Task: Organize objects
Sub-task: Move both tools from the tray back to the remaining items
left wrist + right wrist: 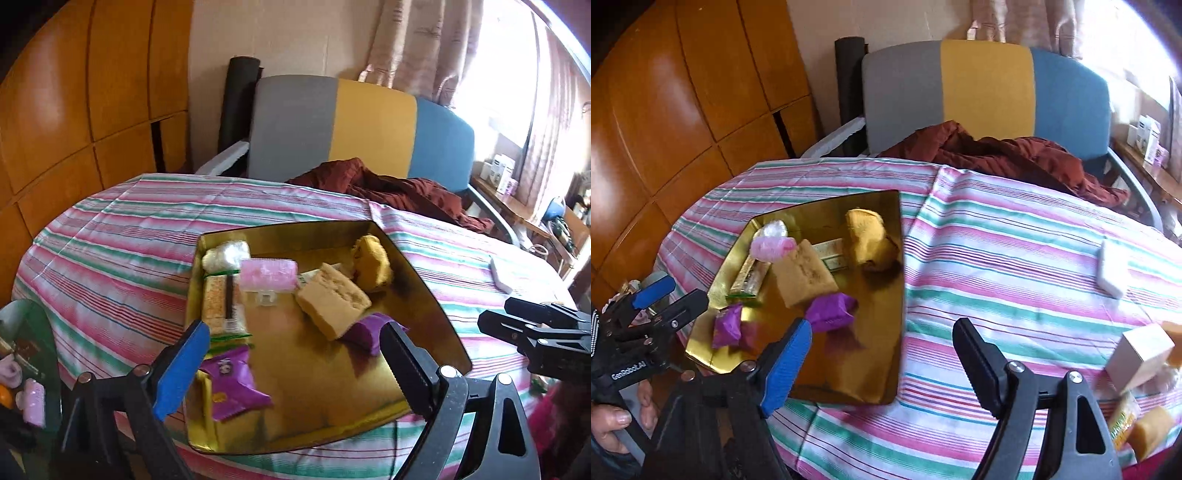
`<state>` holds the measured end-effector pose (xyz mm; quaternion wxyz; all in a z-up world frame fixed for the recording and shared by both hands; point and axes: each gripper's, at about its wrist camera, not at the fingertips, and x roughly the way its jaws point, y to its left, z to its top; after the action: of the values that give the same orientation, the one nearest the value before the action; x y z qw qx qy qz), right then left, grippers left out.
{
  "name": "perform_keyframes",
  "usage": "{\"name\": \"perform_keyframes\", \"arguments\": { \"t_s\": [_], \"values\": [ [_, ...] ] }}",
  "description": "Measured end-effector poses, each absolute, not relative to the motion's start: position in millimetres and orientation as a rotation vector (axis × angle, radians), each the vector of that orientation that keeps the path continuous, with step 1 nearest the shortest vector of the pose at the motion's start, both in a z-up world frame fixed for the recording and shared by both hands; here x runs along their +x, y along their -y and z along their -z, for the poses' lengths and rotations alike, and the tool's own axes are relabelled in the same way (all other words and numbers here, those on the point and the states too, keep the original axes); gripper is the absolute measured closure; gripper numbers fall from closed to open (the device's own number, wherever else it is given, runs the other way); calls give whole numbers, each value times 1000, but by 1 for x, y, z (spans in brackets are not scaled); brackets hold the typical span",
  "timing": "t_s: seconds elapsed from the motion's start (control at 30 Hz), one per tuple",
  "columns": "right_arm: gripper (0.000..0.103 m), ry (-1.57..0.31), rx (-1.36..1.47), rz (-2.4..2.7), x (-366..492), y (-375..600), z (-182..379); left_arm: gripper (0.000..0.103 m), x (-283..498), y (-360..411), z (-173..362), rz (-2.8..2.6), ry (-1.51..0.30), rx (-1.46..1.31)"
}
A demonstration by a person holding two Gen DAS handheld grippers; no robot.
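Observation:
A gold tray (314,387) (871,369) lies on the striped tablecloth. It holds a beige cake slice (332,299) (803,275), a yellow cake (373,264) (866,236), a pink roller (267,275) (772,247), a white wrapped ball (225,254), a cracker bar (218,302) and purple packets (231,384) (831,310). My left gripper (295,354) (683,291) hangs open over the tray's near half, nothing between its fingers. My right gripper (882,354) (498,314) stands open above the tray's right edge and the cloth, holding nothing.
A white block (1113,271) lies on the cloth at the right. A small pale box (1141,350) and yellow snack pieces (1152,428) sit at the near right edge. A green container (29,332) stands at the left. A chair (369,125) with a rust-red cloth (399,188) is behind the table.

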<state>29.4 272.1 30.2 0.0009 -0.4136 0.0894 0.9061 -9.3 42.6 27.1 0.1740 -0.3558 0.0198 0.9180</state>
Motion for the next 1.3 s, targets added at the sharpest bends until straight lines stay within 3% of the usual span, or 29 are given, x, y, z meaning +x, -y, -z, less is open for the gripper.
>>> {"name": "perform_keyframes", "arguments": {
  "t_s": [0.6,0.9,1.3],
  "values": [
    [22,-438,-1104,-2421,133,-430,-41,9,2,-111,-35,-2384,-130,-943],
    [21,-609,-916,-2188,204,-509,-53,9,24,-194,-31,-2093,-263,-911],
    [21,-660,-880,-2103,244,-536,-44,9,59,-311,8,-1772,-416,-984]
  ]
}}
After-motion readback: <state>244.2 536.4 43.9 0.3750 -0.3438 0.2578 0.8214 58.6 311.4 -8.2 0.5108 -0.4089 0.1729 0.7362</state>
